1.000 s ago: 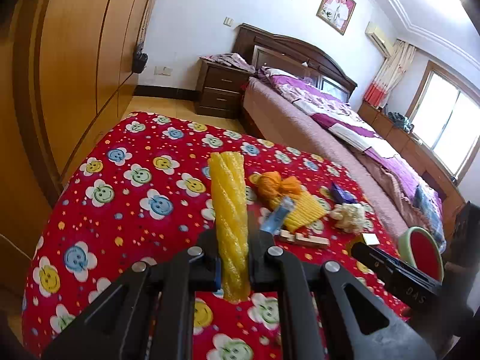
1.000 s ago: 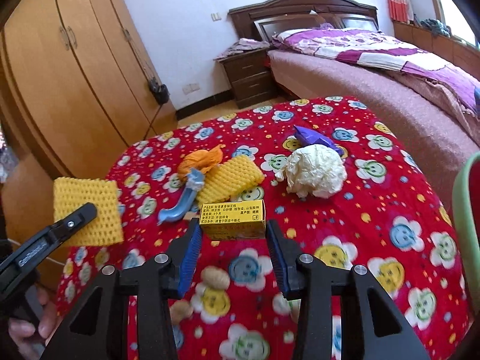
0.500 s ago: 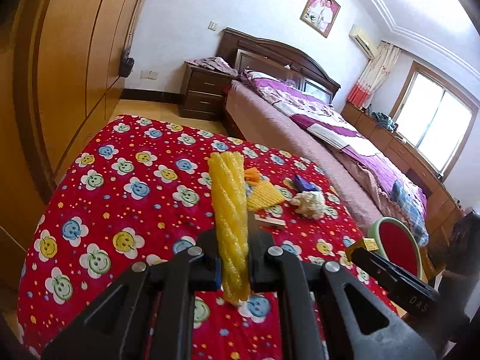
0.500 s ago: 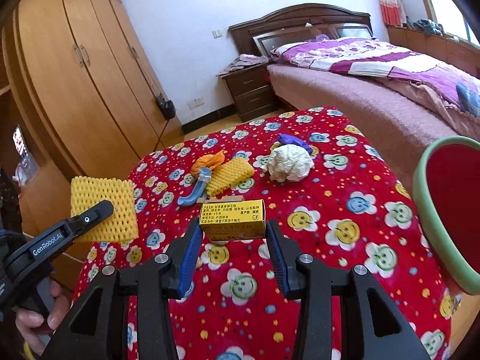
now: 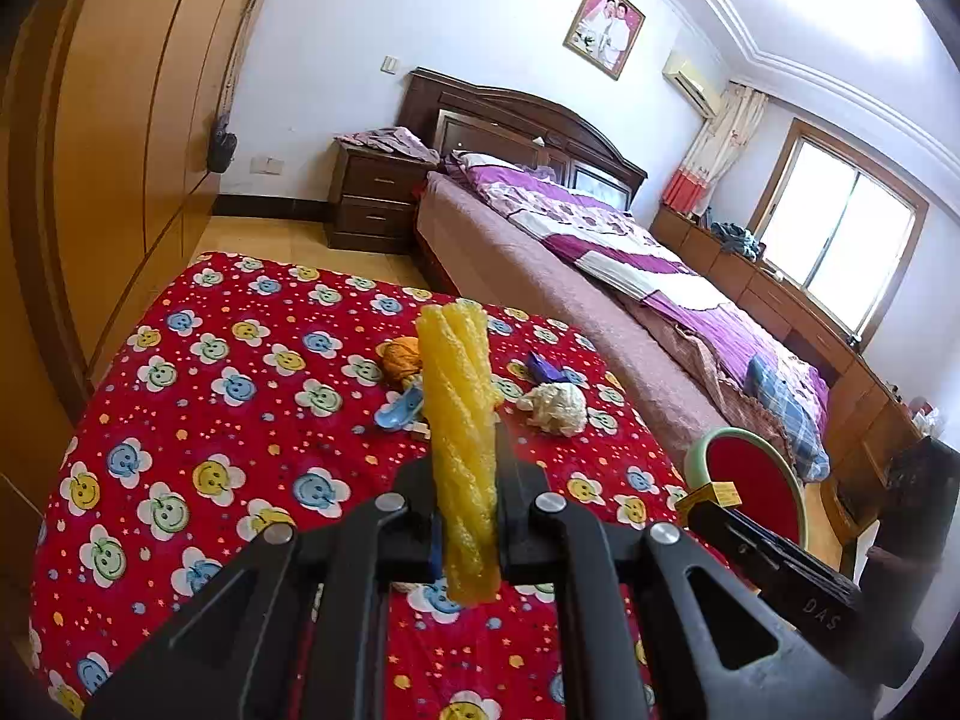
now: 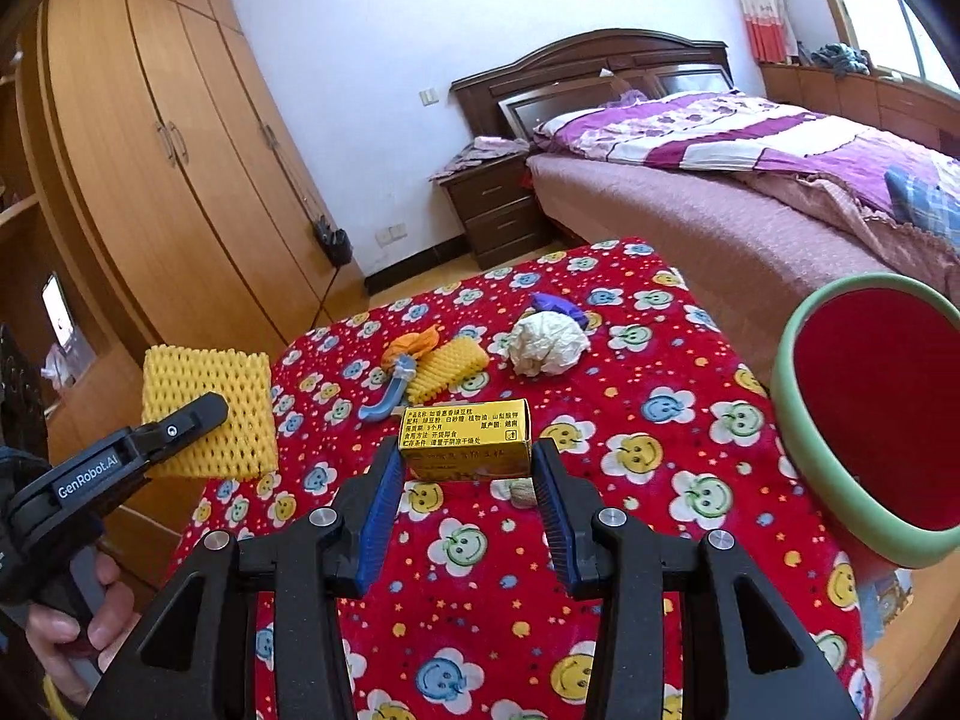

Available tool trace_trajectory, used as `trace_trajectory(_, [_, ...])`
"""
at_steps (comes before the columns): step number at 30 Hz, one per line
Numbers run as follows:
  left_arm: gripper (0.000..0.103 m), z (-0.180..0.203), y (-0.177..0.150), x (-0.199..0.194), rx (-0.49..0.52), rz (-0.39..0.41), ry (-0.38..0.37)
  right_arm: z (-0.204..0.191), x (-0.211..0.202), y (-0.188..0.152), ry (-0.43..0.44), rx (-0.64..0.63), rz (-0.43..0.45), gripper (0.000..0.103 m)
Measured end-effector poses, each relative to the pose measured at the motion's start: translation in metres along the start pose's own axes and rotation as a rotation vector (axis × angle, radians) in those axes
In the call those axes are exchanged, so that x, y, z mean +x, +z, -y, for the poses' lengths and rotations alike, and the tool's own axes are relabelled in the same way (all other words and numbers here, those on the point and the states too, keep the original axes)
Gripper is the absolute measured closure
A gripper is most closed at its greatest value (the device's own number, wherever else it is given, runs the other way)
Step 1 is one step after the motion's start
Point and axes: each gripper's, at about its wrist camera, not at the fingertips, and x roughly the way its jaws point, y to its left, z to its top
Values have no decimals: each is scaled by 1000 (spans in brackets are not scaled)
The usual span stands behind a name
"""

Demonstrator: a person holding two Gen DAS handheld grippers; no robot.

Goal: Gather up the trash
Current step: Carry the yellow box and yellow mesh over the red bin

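two grippers were loaded: left gripper (image 5: 465, 516) jaws clamped a yellow foam net (image 5: 462, 438), right gripper (image 6: 468, 480) jaws pinched a yellow box (image 6: 465, 441) near the red bin (image 6: 870, 408).

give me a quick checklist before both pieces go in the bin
1. left hand-held gripper clamped on the yellow foam net: ok
2. right hand-held gripper gripping the yellow box: ok
3. Bin mouth open and facing the grippers: ok
4. Either piece over the bin: not ok, both are above the red cloth
5. Room inside the bin: cannot tell, only part of it shows
6. More trash left on the cloth: ok, paper ball and others remain
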Motion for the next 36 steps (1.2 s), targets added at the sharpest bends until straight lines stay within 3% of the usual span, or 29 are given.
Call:
trace_trajectory(19, [92, 42, -17, 20, 39, -90, -78, 45, -21, -14, -53, 76, 11, 58])
trace_trajectory(36, [92, 107, -24, 55, 120, -165, -192, 101, -45, -14, -134, 161, 45, 58])
